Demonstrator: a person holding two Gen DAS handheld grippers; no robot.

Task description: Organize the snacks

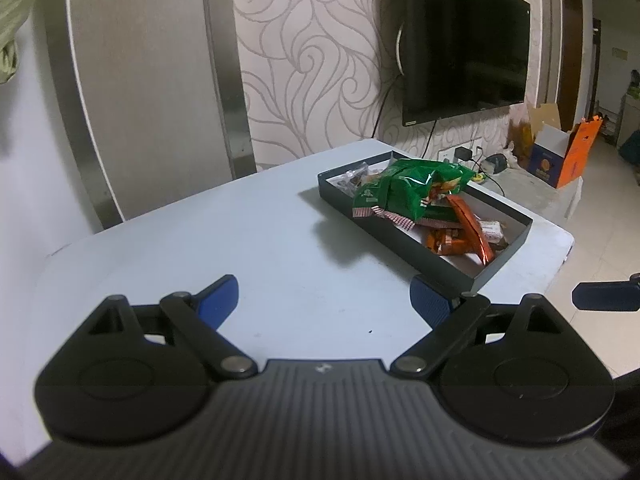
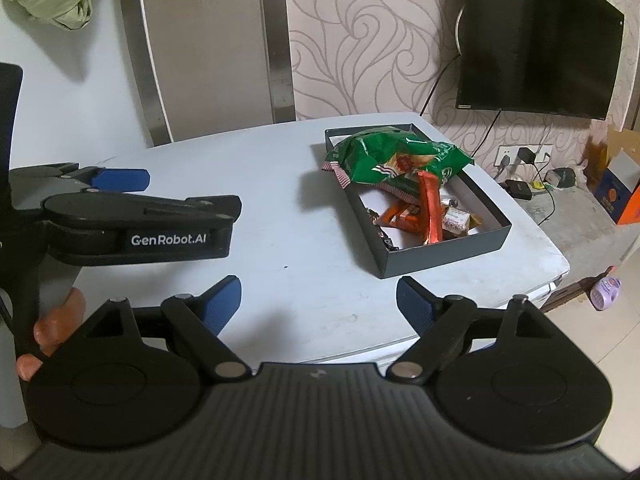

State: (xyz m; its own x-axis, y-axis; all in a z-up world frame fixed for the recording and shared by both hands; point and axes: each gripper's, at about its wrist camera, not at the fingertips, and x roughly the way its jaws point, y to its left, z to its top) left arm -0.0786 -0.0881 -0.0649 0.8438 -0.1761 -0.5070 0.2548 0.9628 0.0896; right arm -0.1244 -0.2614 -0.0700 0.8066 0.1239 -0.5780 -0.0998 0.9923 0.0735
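Observation:
A dark grey shallow box (image 1: 444, 266) (image 2: 448, 254) sits on the pale table (image 1: 248, 240) (image 2: 272, 184) at the right side. It holds green snack bags (image 1: 408, 186) (image 2: 384, 156), orange wrapped bars (image 1: 470, 228) (image 2: 430, 208) and small candies. My left gripper (image 1: 324, 304) is open and empty, hovering over the table in front of the box; it also shows from the side in the right wrist view (image 2: 120, 190). My right gripper (image 2: 318, 300) is open and empty near the table's front edge, short of the box. Its fingertip (image 1: 604, 296) shows in the left wrist view.
A wall-mounted TV (image 1: 464, 40) (image 2: 536, 36) hangs behind the table. Chargers, cables and a socket (image 2: 520, 160) sit on a low ledge at the right, with an orange-and-blue carton (image 1: 560, 156). A purple object (image 2: 606, 292) lies on the floor.

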